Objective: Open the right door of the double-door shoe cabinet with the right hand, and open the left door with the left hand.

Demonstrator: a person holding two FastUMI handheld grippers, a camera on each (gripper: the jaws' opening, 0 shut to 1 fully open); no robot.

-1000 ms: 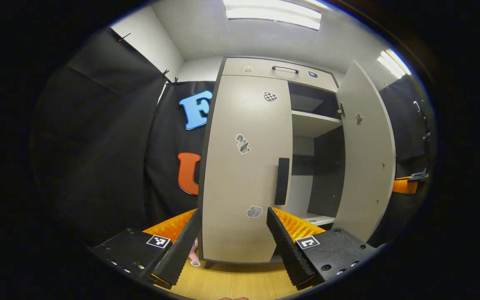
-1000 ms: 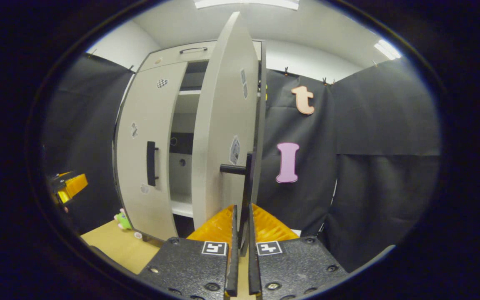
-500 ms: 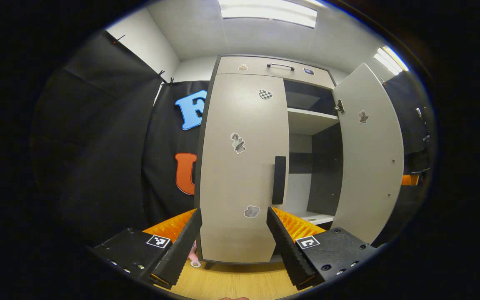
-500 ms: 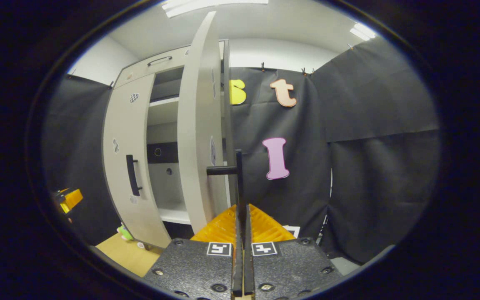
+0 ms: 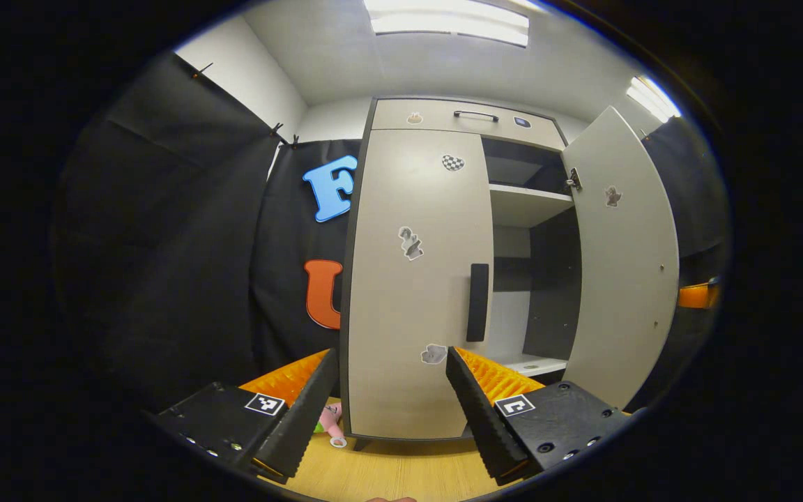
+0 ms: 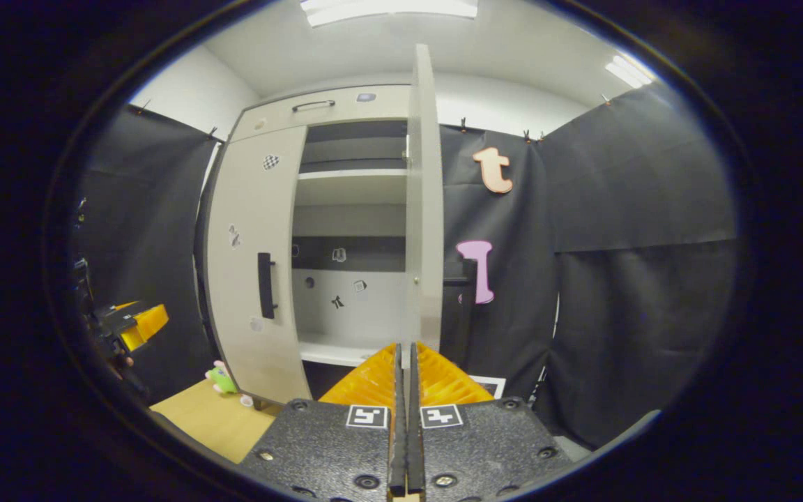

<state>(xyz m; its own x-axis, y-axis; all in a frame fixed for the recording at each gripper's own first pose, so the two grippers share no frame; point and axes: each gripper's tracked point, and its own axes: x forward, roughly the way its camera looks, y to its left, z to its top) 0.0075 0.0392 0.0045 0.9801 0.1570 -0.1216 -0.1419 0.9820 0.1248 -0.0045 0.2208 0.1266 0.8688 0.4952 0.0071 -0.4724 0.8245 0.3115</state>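
Observation:
The grey shoe cabinet stands straight ahead in the left gripper view. Its left door is closed, with a dark vertical handle near the inner edge. My left gripper hangs open a short way in front of that door, touching nothing. The right door is swung wide open, baring the shelves. In the right gripper view this right door is edge-on, its handle just behind the edge. My right gripper is shut with nothing between its fingers, apart from the handle.
A small green and pink toy lies on the wooden floor at the cabinet's left foot. A drawer with a handle tops the cabinet. Black cloth walls close in on both sides. The left gripper and its hand sit far left in the right gripper view.
The right door swung further open. My right gripper came off the door handle and now faces the door's edge, still shut. The left gripper barely moved.

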